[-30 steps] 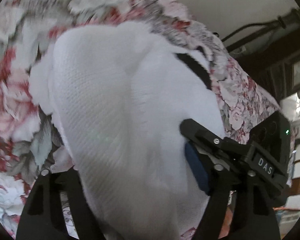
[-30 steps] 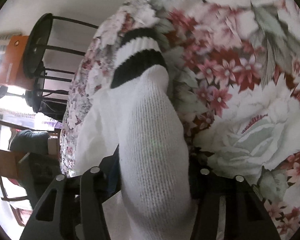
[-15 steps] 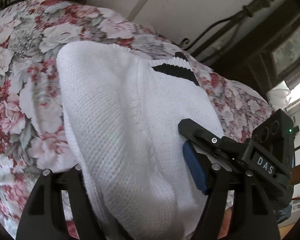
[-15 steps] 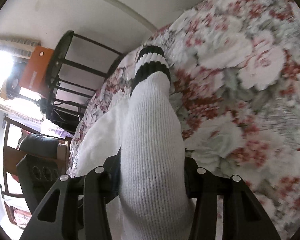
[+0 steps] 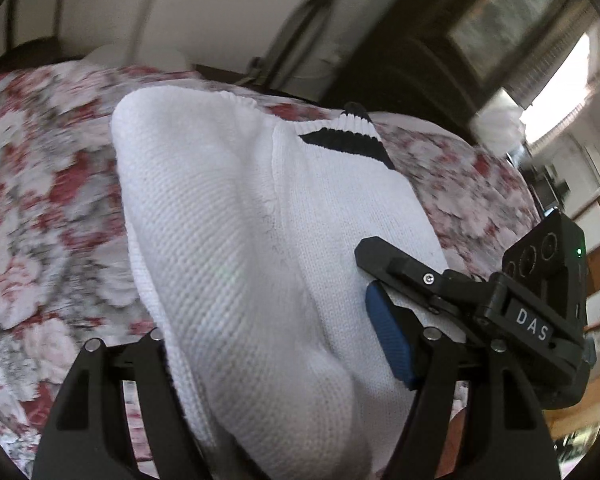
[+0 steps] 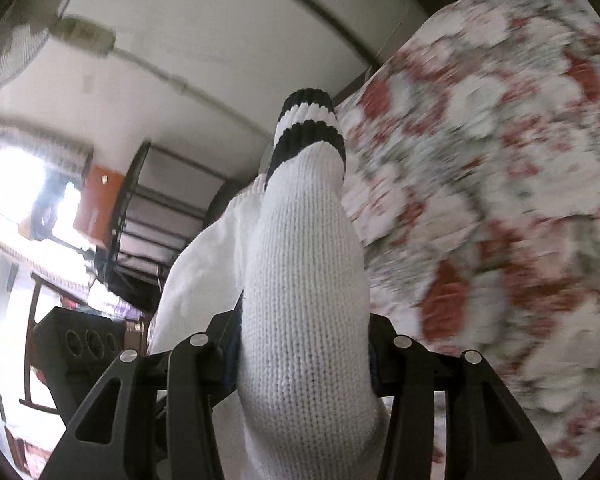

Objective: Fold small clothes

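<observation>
I hold a white knit sweater [image 5: 236, 240] in both claws, lifted over the flowered bedspread [image 5: 52, 200]. My left claw [image 5: 284, 360] is clamped on a bunched fold of its body; my right claw [image 6: 300, 364] pinches a sleeve [image 6: 304, 280], its black-striped cuff [image 6: 308, 128] pointing to 12 o'clock. The knit is soft, light and stretchy, so it sags; seams and edges look like firmer holds.

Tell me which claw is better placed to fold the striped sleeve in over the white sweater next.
Probably the right claw. It is clamped on the sleeve itself, whose black-striped cuff hangs free beyond it. The left claw grips the sweater body and can anchor it above the floral cover.
</observation>
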`<state>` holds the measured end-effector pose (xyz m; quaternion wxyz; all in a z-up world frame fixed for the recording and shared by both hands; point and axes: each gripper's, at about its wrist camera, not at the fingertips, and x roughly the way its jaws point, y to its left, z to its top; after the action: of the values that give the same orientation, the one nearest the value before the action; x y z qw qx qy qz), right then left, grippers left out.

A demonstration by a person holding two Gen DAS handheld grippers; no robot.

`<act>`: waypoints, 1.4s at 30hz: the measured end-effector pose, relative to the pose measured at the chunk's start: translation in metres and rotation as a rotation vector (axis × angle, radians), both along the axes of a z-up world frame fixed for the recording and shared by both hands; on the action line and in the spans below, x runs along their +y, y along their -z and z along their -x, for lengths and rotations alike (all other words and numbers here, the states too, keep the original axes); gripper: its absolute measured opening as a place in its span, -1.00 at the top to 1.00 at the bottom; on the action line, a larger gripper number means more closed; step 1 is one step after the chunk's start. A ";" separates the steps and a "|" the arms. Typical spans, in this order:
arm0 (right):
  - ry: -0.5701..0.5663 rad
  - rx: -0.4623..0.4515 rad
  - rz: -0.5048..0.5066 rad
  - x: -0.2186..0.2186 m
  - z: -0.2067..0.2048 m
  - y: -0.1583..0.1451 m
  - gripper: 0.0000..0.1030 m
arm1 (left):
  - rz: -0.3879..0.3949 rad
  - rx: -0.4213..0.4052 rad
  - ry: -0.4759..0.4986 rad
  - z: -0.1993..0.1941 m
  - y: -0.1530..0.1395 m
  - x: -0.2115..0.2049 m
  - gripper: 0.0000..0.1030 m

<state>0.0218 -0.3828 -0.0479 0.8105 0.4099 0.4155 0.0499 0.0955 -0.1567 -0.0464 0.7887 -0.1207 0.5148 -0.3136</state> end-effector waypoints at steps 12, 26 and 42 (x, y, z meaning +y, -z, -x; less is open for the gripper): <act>0.242 -0.041 0.050 -0.122 0.108 -0.041 0.08 | 0.045 -0.044 0.272 0.065 -0.030 -0.155 -0.35; 0.541 -0.072 0.118 -0.239 0.249 -0.049 0.07 | 0.077 -0.064 0.572 0.164 -0.033 -0.326 -0.35; 0.788 -0.071 -0.196 -0.326 0.344 0.045 0.05 | -0.091 -0.051 0.616 0.192 0.047 -0.423 -0.92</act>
<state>-0.3218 -0.7091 -0.0928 0.7385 0.6110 0.1915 -0.2112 -0.0967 -0.5797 -0.0929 0.6736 0.0844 0.5208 -0.5175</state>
